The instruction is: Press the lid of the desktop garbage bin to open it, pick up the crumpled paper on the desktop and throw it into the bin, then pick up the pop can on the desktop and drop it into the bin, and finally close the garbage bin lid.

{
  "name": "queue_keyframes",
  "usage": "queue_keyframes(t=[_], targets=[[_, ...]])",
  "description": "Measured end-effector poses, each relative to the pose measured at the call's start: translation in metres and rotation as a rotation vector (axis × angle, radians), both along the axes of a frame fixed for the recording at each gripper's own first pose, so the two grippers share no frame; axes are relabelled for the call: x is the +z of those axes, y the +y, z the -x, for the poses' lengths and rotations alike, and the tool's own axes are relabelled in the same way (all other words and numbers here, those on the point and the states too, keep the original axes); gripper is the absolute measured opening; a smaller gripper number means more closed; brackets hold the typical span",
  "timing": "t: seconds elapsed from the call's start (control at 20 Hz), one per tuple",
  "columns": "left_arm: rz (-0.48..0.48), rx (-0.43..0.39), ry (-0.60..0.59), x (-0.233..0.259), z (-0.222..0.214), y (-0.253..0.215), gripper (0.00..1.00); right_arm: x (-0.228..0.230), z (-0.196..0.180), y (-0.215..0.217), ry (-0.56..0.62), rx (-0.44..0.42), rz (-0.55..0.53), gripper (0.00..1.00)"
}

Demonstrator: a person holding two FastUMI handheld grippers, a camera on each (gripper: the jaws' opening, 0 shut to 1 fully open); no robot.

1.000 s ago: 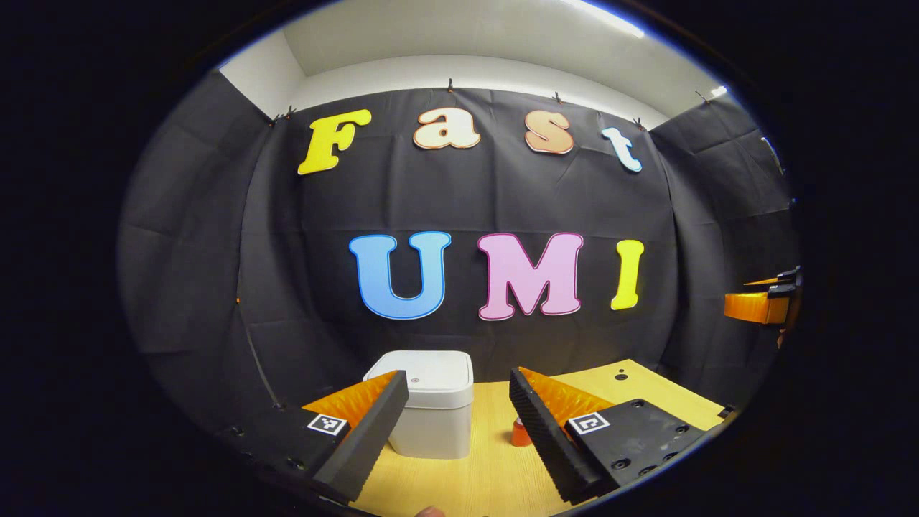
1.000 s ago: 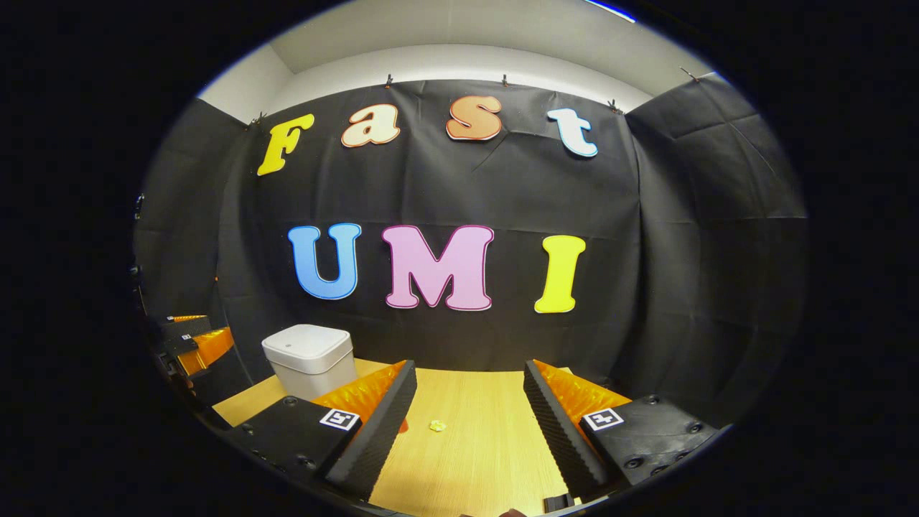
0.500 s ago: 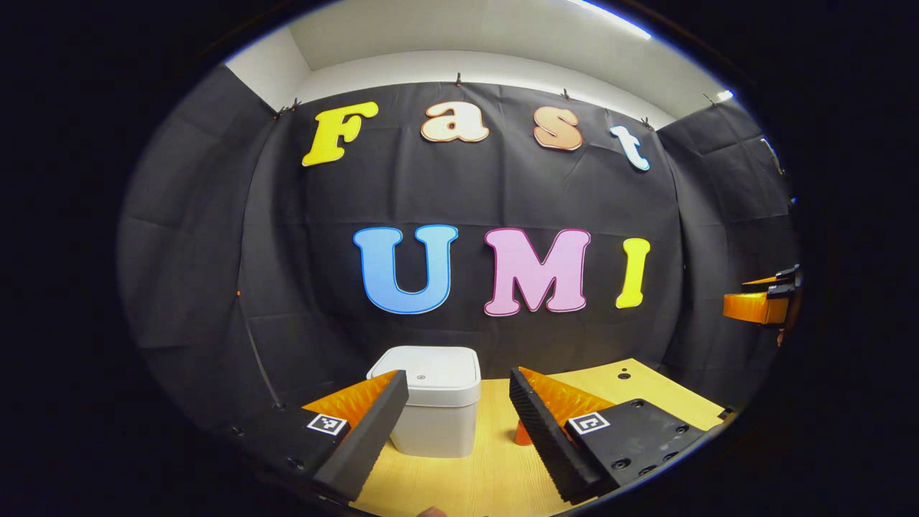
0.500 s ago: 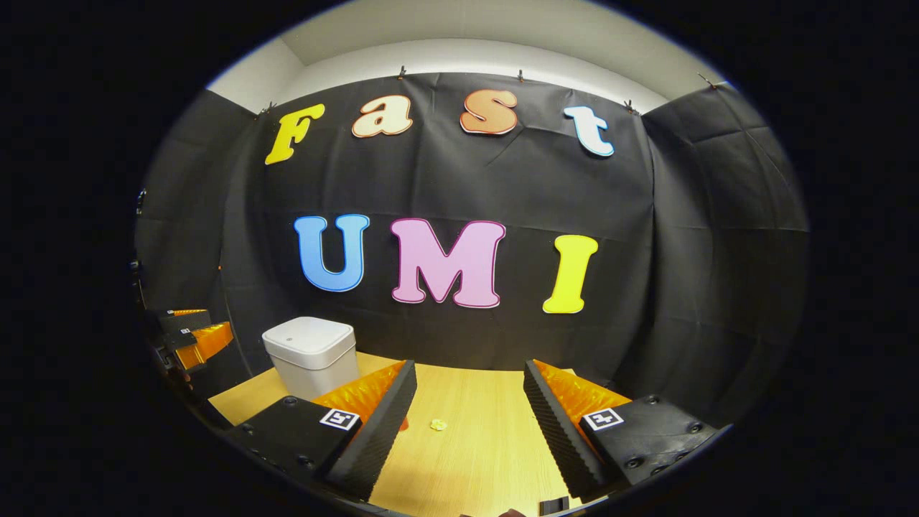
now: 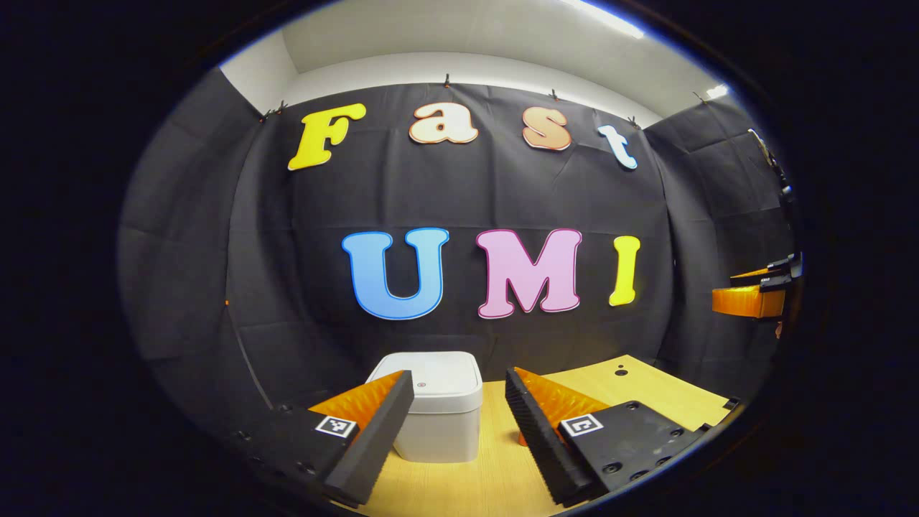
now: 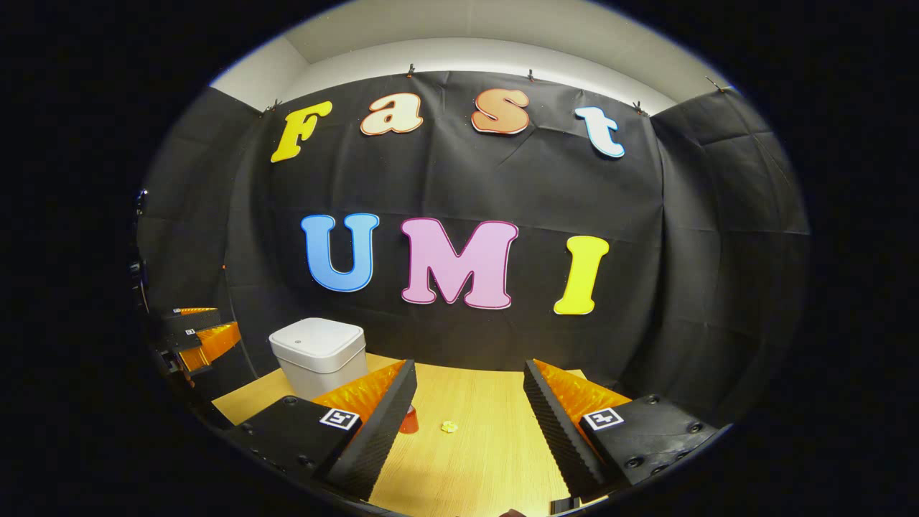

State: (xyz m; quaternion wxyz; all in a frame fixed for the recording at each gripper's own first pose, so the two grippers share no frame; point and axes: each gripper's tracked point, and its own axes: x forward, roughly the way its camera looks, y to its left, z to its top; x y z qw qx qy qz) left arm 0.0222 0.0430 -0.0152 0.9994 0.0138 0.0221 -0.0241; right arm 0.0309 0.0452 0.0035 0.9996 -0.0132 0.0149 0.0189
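A white desktop bin (image 5: 439, 409) with its lid down stands on the wooden table (image 5: 646, 391), straight ahead of my left gripper (image 5: 458, 376), which is open and empty just short of it. An orange pop can (image 5: 520, 436) peeks out behind that gripper's right finger. In the right gripper view the bin (image 6: 319, 352) sits at the back left, the pop can (image 6: 409, 420) stands beside my left finger, and a small yellow crumpled paper (image 6: 449, 426) lies just right of it. My right gripper (image 6: 469, 368) is open and empty above the table (image 6: 474, 459).
The black cloth wall closes the table off behind and at both sides. The right gripper (image 5: 750, 298) shows at the right edge of the left gripper view; the left gripper (image 6: 194, 334) shows at the left edge of the right gripper view. A small hole (image 5: 621, 372) marks the tabletop's far right.
Both hands have drifted slightly. In the right gripper view more of the pop can shows beside my finger, and the bin sits a little further right. Both grippers stay open.
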Motion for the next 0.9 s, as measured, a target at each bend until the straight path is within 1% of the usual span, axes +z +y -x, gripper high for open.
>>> queue_keyframes(t=[0.05,0.1,0.15,0.2,0.25,0.3,0.35,0.45,0.5,0.55,0.6,0.65,0.7,0.75,0.85,0.9], targets=[[-0.004,-0.014,-0.008,0.003,0.000,-0.001,0.80,0.002,0.000,0.002,-0.006,0.002,0.005,0.96],[-0.013,-0.023,-0.017,0.007,0.000,-0.001,0.75,0.004,0.000,0.005,-0.011,0.006,0.012,0.96],[-0.024,-0.023,-0.027,0.009,-0.001,0.001,0.62,0.005,0.000,0.007,-0.016,0.011,0.019,0.96],[-0.035,-0.020,-0.037,0.013,-0.003,0.004,0.54,0.007,0.000,0.009,-0.021,0.016,0.024,0.96],[-0.047,-0.031,-0.043,0.016,-0.004,0.003,0.42,0.008,0.000,0.011,-0.024,0.019,0.027,0.96],[-0.060,-0.025,-0.054,0.018,-0.006,0.005,0.35,0.009,0.001,0.011,-0.027,0.022,0.028,0.96],[-0.069,-0.021,-0.064,0.021,-0.010,0.008,0.22,0.009,0.001,0.011,-0.031,0.025,0.028,0.96],[-0.060,-0.042,-0.052,0.021,-0.018,0.006,0.07,0.008,0.003,0.010,-0.033,0.030,0.032,0.96],[-0.053,-0.060,-0.032,0.017,-0.023,0.003,0.07,0.009,0.003,0.008,-0.034,0.031,0.039,0.96],[-0.042,-0.071,-0.017,0.015,-0.030,0.002,0.05,0.009,0.003,0.006,-0.038,0.032,0.048,0.96],[-0.031,-0.074,-0.005,0.014,-0.039,0.004,0.06,0.009,0.002,0.003,-0.042,0.033,0.057,0.96],[-0.024,-0.068,0.011,0.013,-0.049,0.009,0.06,0.008,-0.001,0.000,-0.043,0.037,0.063,0.96],[-0.010,-0.055,0.034,0.010,-0.061,0.016,0.04,0.006,-0.004,-0.001,-0.044,0.046,0.065,0.96],[0.014,-0.049,0.057,0.008,-0.073,0.022,0.06,0.005,-0.006,-0.003,-0.043,0.056,0.065,0.96],[0.057,-0.032,0.111,0.003,-0.100,0.035,0.06,0.001,-0.017,-0.009,-0.038,0.073,0.068,0.96],[0.055,-0.018,0.138,-0.002,-0.114,0.043,0.04,-0.001,-0.024,-0.013,-0.040,0.080,0.071,0.96]])
